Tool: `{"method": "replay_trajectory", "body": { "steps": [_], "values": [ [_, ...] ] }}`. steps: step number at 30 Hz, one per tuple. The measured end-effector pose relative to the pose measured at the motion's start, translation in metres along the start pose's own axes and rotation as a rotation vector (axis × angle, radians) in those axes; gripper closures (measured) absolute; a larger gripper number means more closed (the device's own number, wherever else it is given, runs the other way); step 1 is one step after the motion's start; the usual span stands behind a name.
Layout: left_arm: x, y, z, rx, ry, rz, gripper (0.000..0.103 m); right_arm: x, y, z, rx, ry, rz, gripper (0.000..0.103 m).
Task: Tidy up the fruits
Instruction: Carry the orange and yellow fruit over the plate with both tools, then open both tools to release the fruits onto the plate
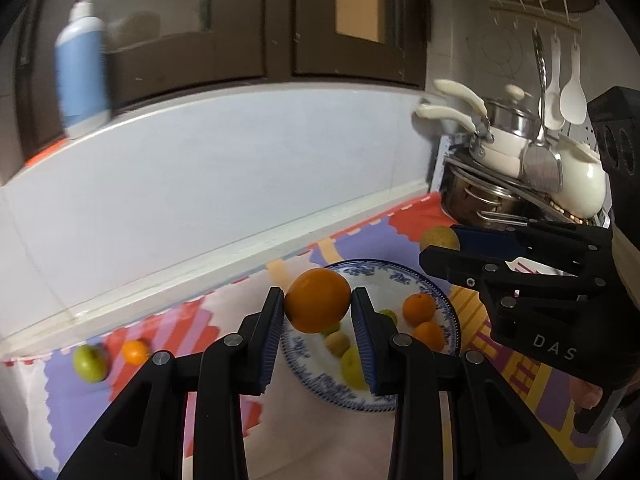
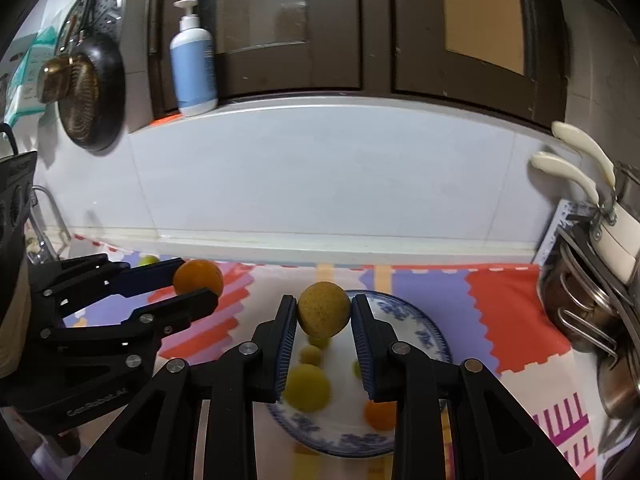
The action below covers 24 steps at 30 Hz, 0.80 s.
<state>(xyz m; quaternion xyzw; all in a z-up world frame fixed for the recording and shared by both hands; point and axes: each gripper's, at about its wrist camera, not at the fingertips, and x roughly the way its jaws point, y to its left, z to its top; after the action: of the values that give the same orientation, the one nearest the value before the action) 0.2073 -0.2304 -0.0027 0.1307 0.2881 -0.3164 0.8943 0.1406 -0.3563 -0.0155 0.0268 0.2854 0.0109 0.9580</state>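
While my left gripper [image 1: 318, 306] clamps a large orange [image 1: 317, 300] above the blue-patterned plate [image 1: 450, 312], my right gripper [image 2: 324, 316] clamps a speckled yellow-brown fruit [image 2: 324, 310] over the same plate. In the plate I note two small oranges [image 1: 418, 306], a kiwi [image 1: 337, 343] and a yellow-green fruit [image 2: 307, 387]. On the patterned mat [image 1: 224, 312] to the left lie a green apple [image 1: 90, 362] and a small orange [image 1: 135, 351], apart from the plate. Stacked pots [image 1: 516, 160] stand at the right.

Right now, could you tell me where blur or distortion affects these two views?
Left wrist view: the pump bottle is smeared and the wall ledge bows, while the orange stays fairly sharp. Right wrist view: the bottle is sharper, and the plate fruits look soft.
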Motion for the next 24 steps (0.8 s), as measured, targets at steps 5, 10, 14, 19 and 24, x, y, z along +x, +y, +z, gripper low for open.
{"method": "replay_trajectory", "body": {
  "steps": [5,10,14,19,24],
  "values": [
    [0.030,-0.015,0.006,0.011,0.034,-0.033,0.069,0.013,-0.026,-0.005,0.025,0.026,-0.016,0.074],
    [0.066,-0.025,0.010,0.028,0.081,-0.053,0.069,0.032,-0.050,-0.011,0.049,0.063,-0.022,0.074],
    [0.092,-0.030,0.010,0.040,0.123,-0.058,0.069,0.049,-0.064,-0.017,0.068,0.091,-0.024,0.074],
    [0.122,-0.033,0.008,0.053,0.178,-0.067,0.069,0.074,-0.078,-0.027,0.087,0.138,-0.024,0.074],
    [0.145,-0.035,0.006,0.075,0.221,-0.079,0.069,0.095,-0.088,-0.036,0.108,0.175,-0.018,0.074]
  ]
}}
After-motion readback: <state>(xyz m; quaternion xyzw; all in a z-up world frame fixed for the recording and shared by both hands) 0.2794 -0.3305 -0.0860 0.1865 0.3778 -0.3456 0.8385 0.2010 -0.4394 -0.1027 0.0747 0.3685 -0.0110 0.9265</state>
